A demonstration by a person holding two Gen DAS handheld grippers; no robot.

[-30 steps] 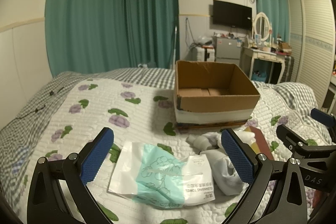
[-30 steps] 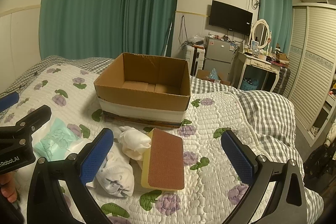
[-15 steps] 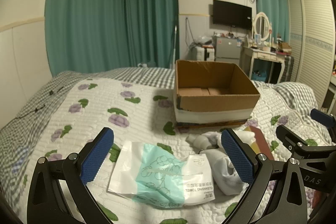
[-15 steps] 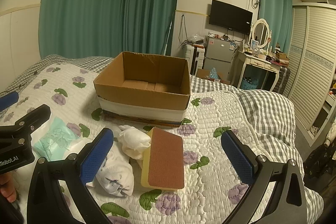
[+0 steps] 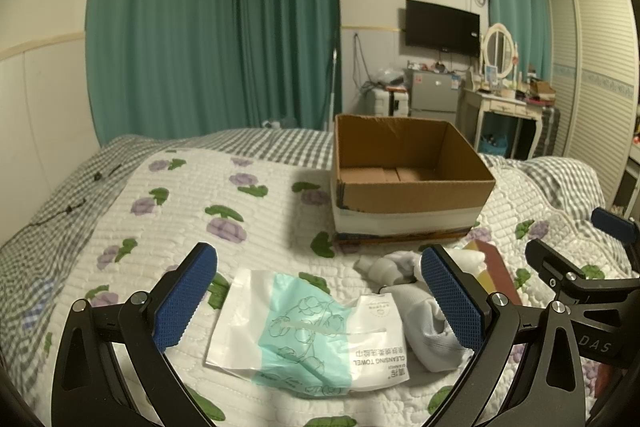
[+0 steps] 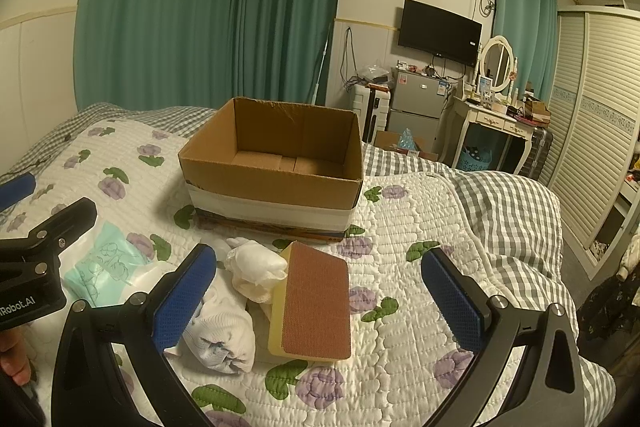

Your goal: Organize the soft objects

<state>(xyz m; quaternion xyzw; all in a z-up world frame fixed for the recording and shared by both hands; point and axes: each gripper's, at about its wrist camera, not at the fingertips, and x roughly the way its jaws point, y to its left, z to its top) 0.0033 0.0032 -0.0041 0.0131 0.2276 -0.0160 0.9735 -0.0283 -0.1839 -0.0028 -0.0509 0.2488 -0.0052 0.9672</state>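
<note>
Both grippers, left gripper [image 5: 320, 301] and right gripper [image 6: 320, 299], hover spread wide over a white-and-teal plastic towel packet [image 5: 308, 331], white rolled socks [image 6: 224, 335] and yellow-brown sponge [image 6: 314, 301], before an open brown cardboard box [image 6: 276, 163] on a floral quilt [image 6: 404, 343].

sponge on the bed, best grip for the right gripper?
Come down from above and pinch the sponge across its two long sides, near the middle. It lies flat, brown scrub face up, yellow foam edges exposed. The right gripper is open and already straddles it; the socks crowd its left edge.
</note>
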